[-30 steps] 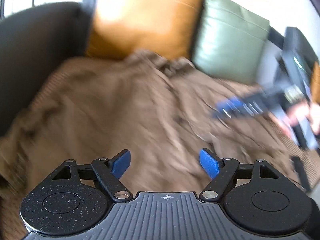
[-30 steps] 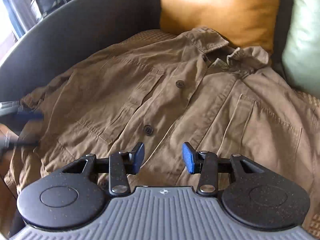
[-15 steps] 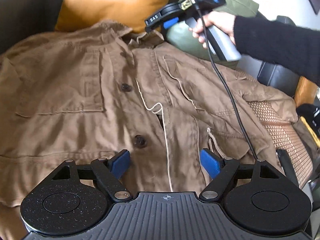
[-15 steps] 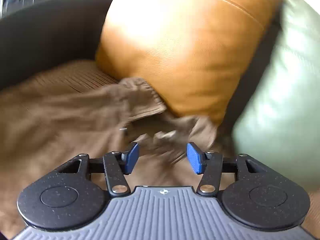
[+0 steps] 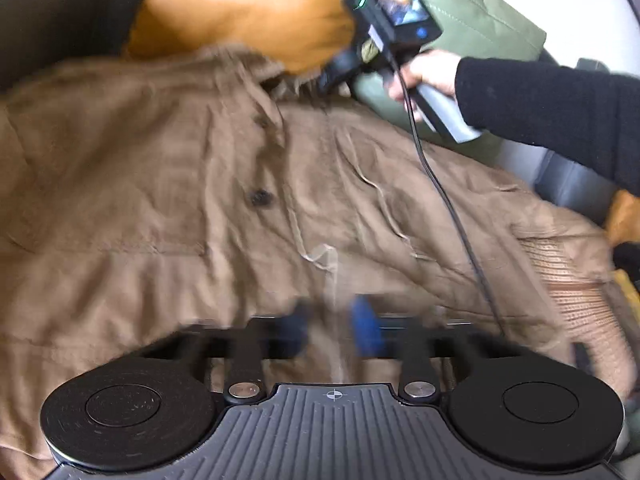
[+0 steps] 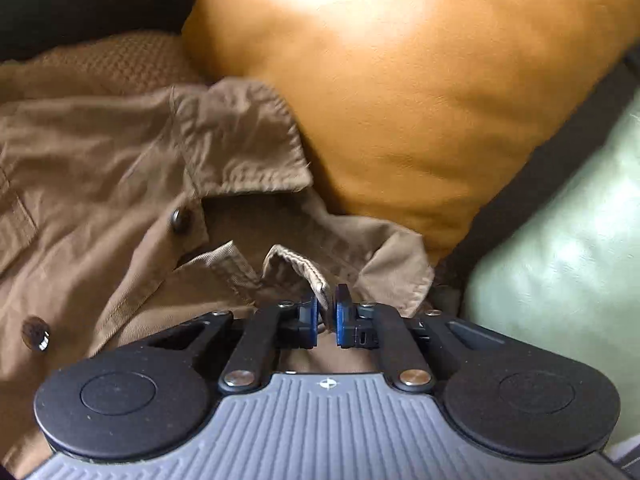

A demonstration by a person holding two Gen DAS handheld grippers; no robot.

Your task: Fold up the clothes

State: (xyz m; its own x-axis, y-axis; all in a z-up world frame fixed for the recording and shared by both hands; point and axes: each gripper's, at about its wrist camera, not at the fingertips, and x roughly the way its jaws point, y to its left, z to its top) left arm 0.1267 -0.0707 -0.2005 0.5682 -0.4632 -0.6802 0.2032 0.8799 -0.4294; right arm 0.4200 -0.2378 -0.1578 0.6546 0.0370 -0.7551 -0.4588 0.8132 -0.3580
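Note:
A brown button-up jacket [image 5: 200, 184] lies spread face up on a sofa seat, collar toward the cushions. My right gripper [image 6: 327, 312] is shut on the jacket's right front edge just below the collar [image 6: 240, 140]. It also shows in the left wrist view [image 5: 332, 76], held by a hand in a black sleeve. My left gripper [image 5: 332, 328] is blurred, its blue pads [image 5: 366, 330] close together around the front placket edge near the hem; the grip on the cloth is unclear.
An orange cushion [image 6: 400, 80] and a pale green cushion [image 6: 560, 240] lean against the sofa back behind the collar. A dark armrest [image 5: 60, 8] rises at the left. A woven tan cover [image 5: 560, 264] shows under the jacket at the right.
Both grippers have narrowed from wide open. The right one dropped onto the collar area and shut on the front edge. The left one closed in around the placket near the hem.

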